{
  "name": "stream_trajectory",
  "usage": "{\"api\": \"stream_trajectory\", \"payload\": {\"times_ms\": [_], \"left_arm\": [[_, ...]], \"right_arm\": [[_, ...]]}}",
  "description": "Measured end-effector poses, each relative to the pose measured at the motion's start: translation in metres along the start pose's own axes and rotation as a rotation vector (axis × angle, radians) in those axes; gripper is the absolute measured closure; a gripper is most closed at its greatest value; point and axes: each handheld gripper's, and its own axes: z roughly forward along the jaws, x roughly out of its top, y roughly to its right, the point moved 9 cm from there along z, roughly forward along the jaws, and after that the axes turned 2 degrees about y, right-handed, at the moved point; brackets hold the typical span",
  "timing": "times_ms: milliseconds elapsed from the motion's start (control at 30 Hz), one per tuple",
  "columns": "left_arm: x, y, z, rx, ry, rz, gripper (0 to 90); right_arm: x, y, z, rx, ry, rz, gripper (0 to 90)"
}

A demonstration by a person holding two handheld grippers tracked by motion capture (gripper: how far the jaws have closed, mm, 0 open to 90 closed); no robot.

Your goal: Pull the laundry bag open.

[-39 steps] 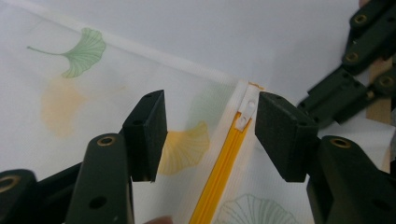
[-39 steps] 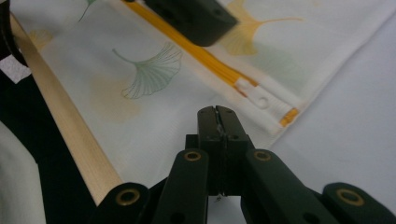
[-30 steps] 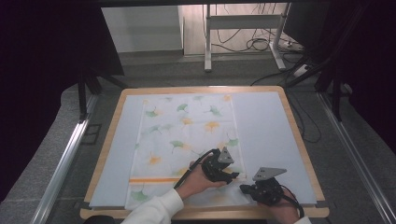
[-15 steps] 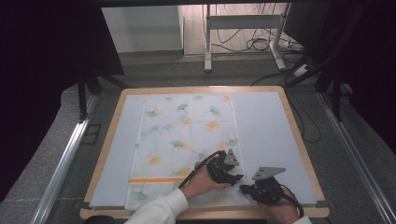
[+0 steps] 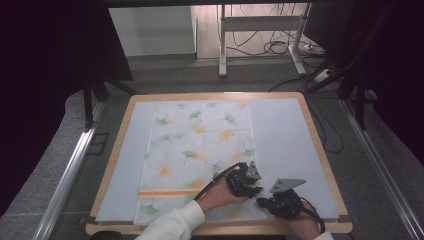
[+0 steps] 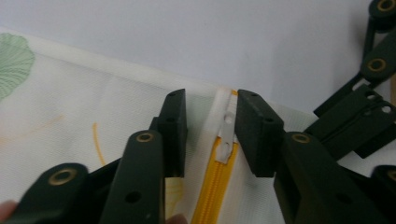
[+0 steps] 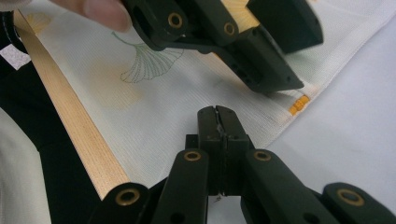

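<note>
One large wooden-rimmed table (image 5: 320, 150) carries a pale mat, and on it a white cloth cover (image 5: 200, 150) printed with ginkgo leaves lies flat, reaching from 12 o'clock down to the near edge. Its orange zipper (image 6: 210, 186) runs along the near end toward 4 o'clock. The left gripper (image 6: 208, 135) stands there with jaws narrowly apart either side of the white zipper pull (image 6: 227, 135), not yet clamped. The right gripper (image 7: 218, 126), at 5 o'clock, has its jaws pressed together on the cloth's edge. Judging by this, the zipper work is barely begun: gripping and sliding the pull remain.
</note>
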Motion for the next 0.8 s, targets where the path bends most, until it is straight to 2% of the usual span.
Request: {"api": "stream_trajectory", "payload": {"times_ms": [200,267,333,433,600,800], "left_arm": [[-0.0011,0.0016,-0.0009,-0.033,-0.014,-0.008,74.9],[-0.0011,0.0013,-0.0016,-0.034,-0.013,-0.008,76.9],[-0.0013,0.0002,-0.0034,-0.032,-0.015,-0.021,82.8],[-0.002,0.0003,-0.0044,-0.041,-0.012,-0.027,84.2],[-0.0013,0.0023,-0.0043,-0.01,-0.01,-0.004,84.4],[-0.0017,0.0021,-0.0053,-0.016,-0.01,-0.006,84.7]], "right_arm": [[0.0001,0.0001,0.0001,0.001,0.0,0.0,89.1],[0.0001,0.0001,0.0001,0.001,0.0,0.0,89.1],[0.0001,0.0002,0.0002,0.002,0.0,0.0,89.1],[0.0001,0.0002,0.0002,0.002,-0.001,-0.002,89.1],[0.0002,0.0003,0.0003,0.003,-0.001,0.0,89.1],[0.001,0.0016,0.0002,-0.01,0.001,-0.006,89.1]]}}
